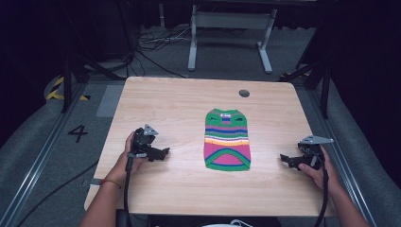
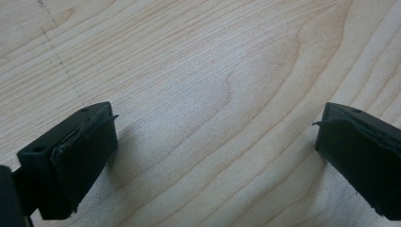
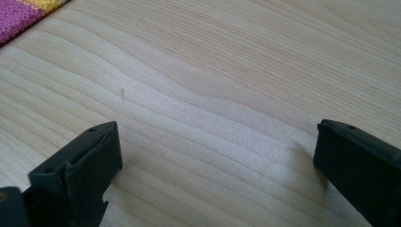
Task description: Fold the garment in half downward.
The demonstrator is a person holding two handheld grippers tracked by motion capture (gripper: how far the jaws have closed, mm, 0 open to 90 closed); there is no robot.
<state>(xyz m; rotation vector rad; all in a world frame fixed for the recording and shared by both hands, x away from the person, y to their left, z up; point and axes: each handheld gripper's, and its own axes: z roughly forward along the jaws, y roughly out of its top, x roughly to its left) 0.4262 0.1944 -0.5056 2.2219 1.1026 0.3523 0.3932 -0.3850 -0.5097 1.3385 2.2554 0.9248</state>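
Sweater (image 1: 227,139), small and striped in green, pink, blue, yellow and white, is lying flat near the middle of the tabletop (image 1: 189,99), its neck end pointing away from the person and its hem toward them. Nothing is touching it.

Left gripper (image 1: 163,152) is sitting low over the bare wood, well to the left of the sweater, with the person's hand wrapped around its body and its fingers pointing toward the garment. In the left gripper view its 2 fingers (image 2: 75,161) are standing wide apart with only wood grain between them, so they are open and holding nothing.

Right gripper (image 1: 285,160) is sitting on the other side, near the right edge of the tabletop, also apart from the sweater and pointing in toward it. In the right gripper view its 2 fingers (image 3: 80,175) are likewise spread wide over bare wood, open and empty, and a corner of the sweater's pink and yellow knit is showing at the top left of that view.

A small round hole (image 1: 244,93) is showing in the tabletop beyond the sweater. A cable is trailing from each gripper toward the person.
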